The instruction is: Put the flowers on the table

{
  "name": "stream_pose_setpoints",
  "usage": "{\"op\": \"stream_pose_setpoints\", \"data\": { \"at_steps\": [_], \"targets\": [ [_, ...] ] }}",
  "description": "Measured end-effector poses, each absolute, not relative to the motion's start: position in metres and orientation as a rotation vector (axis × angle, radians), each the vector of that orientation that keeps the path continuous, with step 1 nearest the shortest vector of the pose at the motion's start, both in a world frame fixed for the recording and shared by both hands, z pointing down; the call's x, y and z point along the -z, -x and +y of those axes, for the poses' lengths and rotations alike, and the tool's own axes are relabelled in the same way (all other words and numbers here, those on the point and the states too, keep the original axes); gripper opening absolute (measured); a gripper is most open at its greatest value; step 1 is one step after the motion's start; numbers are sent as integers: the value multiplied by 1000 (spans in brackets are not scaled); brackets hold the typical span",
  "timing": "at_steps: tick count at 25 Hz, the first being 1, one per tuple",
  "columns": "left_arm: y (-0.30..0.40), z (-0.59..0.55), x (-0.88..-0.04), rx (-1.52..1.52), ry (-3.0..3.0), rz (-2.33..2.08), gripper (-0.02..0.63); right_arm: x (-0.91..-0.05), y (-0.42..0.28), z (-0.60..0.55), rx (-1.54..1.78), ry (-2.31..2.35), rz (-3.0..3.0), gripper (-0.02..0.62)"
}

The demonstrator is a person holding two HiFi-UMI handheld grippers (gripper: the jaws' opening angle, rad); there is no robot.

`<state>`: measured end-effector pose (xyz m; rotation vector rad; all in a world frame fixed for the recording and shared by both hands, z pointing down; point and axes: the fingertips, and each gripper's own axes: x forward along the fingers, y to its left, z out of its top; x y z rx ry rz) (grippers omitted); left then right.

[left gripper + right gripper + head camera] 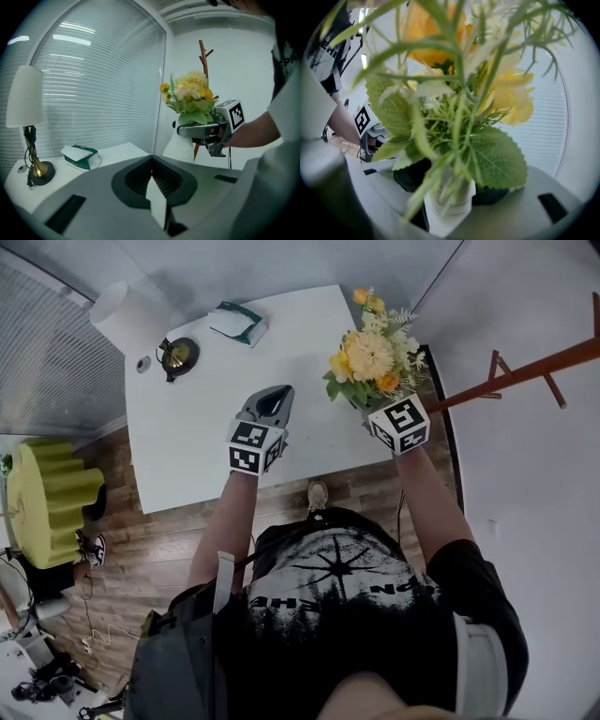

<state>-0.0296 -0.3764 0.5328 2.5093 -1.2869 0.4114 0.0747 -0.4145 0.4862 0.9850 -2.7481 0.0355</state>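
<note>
Flowers (373,354), a yellow-and-orange bunch with green leaves in a white vase (180,147), stand upright, long axis vertical and blooms pointing up, held in the air by the right-hand edge of the white rectangular table (187,442). My right claw (449,206) is clamped round the vase's neck, so the blooms rise just above it and the vase body hangs below. My left claw (152,161) is closed on nothing, well apart from them to the left, over the table.
</note>
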Motion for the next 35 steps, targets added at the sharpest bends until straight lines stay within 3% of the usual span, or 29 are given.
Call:
{"op": "stream_pose_setpoints", "data": {
  "at_steps": [16, 35],
  "targets": [
    [37, -439, -555, -477, -2483, -1258, 11, -526, -50, -501, 5, -947, -2788, 245],
    [35, -431, -575, -476, -2475, -1254, 11, -542, -52, -521, -60, -1060, -2848, 245]
  ]
}}
